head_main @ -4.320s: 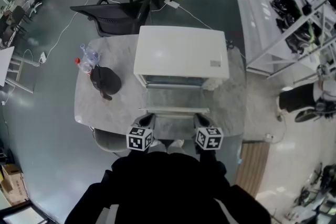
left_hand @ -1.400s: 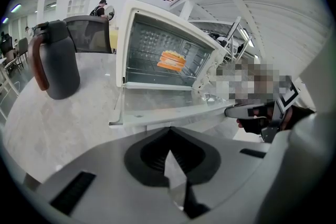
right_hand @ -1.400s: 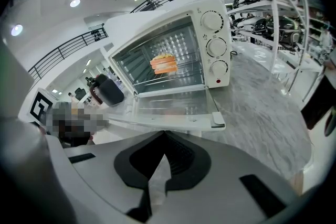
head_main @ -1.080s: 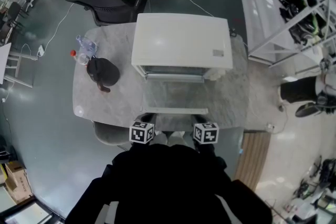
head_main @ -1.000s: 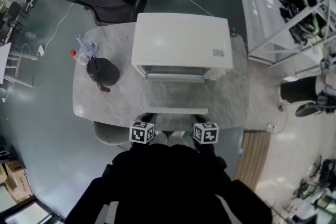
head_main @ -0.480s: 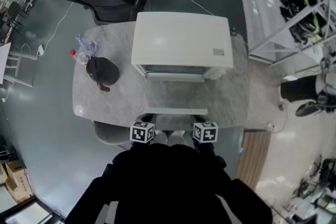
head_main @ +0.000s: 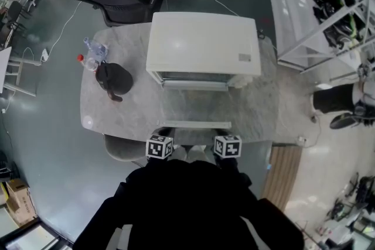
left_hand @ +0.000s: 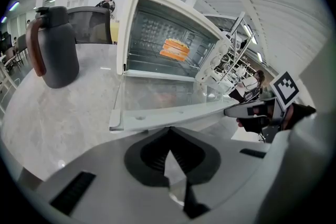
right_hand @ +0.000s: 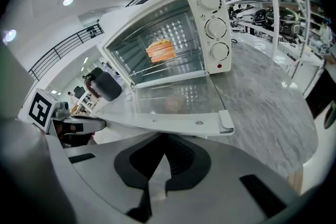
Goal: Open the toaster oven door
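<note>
Toaster oven door [head_main: 196, 107] lies flat open, an indistinct orange item [left_hand: 175, 50] inside, while left gripper [left_hand: 169, 162] and right gripper [right_hand: 156, 176] hover before it, both jaws pressed together, empty.

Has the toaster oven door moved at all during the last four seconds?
No. The toaster oven door lies folded down flat as before, and its handle is still just short of the front edge of the table.

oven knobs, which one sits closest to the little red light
The bottom knob of the three: the red light is right under it, while the middle knob and top knob stack above it.
</note>
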